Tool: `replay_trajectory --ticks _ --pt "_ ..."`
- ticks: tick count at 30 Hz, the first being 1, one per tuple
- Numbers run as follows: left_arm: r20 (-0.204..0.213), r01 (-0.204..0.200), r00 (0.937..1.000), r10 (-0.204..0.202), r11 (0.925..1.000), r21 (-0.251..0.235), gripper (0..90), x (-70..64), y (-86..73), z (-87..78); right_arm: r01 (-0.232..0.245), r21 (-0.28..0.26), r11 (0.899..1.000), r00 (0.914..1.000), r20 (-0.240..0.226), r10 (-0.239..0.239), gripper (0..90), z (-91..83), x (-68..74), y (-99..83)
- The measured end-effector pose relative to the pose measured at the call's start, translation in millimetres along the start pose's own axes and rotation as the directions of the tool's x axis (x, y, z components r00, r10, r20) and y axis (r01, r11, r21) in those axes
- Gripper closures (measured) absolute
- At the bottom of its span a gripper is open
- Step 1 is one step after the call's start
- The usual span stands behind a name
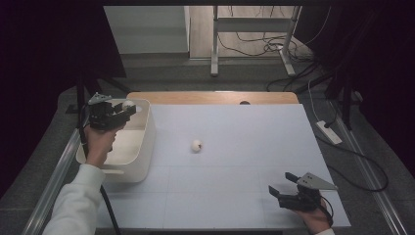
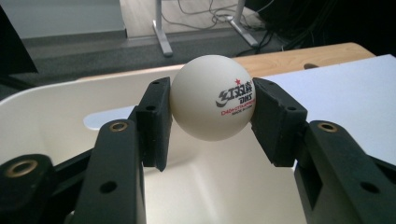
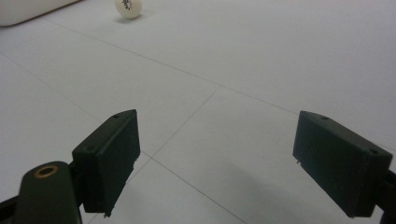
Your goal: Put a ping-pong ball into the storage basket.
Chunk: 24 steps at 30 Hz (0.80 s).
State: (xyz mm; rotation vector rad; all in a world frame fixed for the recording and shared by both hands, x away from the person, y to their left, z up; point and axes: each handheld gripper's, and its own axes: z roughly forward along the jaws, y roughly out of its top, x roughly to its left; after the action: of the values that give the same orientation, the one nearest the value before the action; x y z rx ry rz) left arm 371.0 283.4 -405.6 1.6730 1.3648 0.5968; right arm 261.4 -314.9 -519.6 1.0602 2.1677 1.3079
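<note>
The left gripper [image 2: 212,116] was clamped on a white ball [image 2: 212,98], one black pad pressed against each side at about the ball's widest part. The ball's lower half hung free between the jaws, and its printed logo with a red star faced the camera. In the high view the left gripper [image 1: 126,108] was held over the white bin [image 1: 144,142], near its far rim, with the ball [image 1: 128,104] showing as a pale dot at the jaw tips. The bin stood at the left edge of the table [image 1: 235,147].

The right gripper [image 3: 215,163] had its jaws spread wide, holding and touching nothing, with bare table [image 3: 261,60] between them. In the high view it [image 1: 276,192] sat low over the near right corner of the table.

A second ball [image 1: 196,145] lay alone on the table, right of the bin and well apart from both grippers; from the right gripper view it [image 3: 128,8] was cut off by the top edge.

The bin's floor was partly hidden behind the left hand [image 1: 100,142] and gripper, and in the left gripper view the jaws hid part of it too. The small print under the ball's logo was too fine to read.
</note>
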Motion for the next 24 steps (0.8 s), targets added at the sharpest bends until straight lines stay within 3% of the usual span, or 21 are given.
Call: replay_trajectory --ticks 7,18,24 --pt "0.001 0.032 0.9995 -0.032 0.9979 0.056 50.6 5.4 -2.3 9.1 -0.001 0.000 1.000 1.0000 0.002 0.001 14.8 -0.3 -0.3 -0.2" --pt "-0.005 0.034 0.9994 -0.034 0.9889 0.144 50.7 9.4 -5.9 18.3 -0.001 0.001 1.000 1.0000 0.002 0.001 14.8 -0.1 -0.3 -0.2" --pt "0.000 0.025 0.9997 -0.025 0.9860 0.165 50.6 8.6 -6.4 20.4 0.000 0.001 1.000 1.0000 0.002 0.000 14.8 0.0 -0.4 -0.2"
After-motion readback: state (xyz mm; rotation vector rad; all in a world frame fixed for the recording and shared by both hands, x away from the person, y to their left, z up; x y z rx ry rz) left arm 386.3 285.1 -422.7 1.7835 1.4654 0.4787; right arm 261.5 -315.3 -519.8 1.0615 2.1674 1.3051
